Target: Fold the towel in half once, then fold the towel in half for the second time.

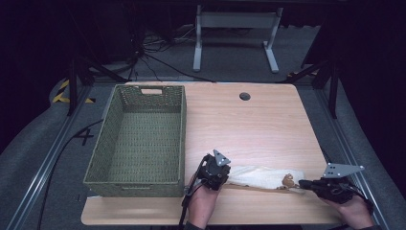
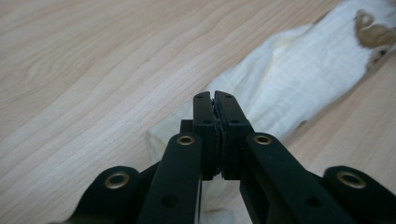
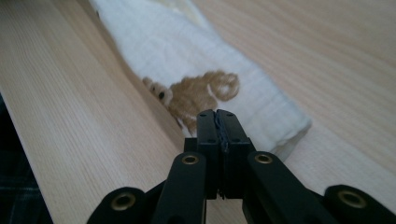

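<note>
Cloths: we count one white cloth, folded long, lying near the table's front edge.
Baskets: one green basket, left.
Left gripper: jaws closed, pinching the cloth's end.
Right gripper: jaws closed at the opposite end.

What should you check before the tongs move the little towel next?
1. Left tongs shut at the towel end: ok.
2. Right tongs shut at the other end, by the brown bear patch: ok.
3. Cloth really pinched between each pair: cannot tell.
4. Towel lying flat and folded long on the table: ok.
5. Green basket open, nothing inside: ok.
6. Bare table between towel and basket: ok.
</note>
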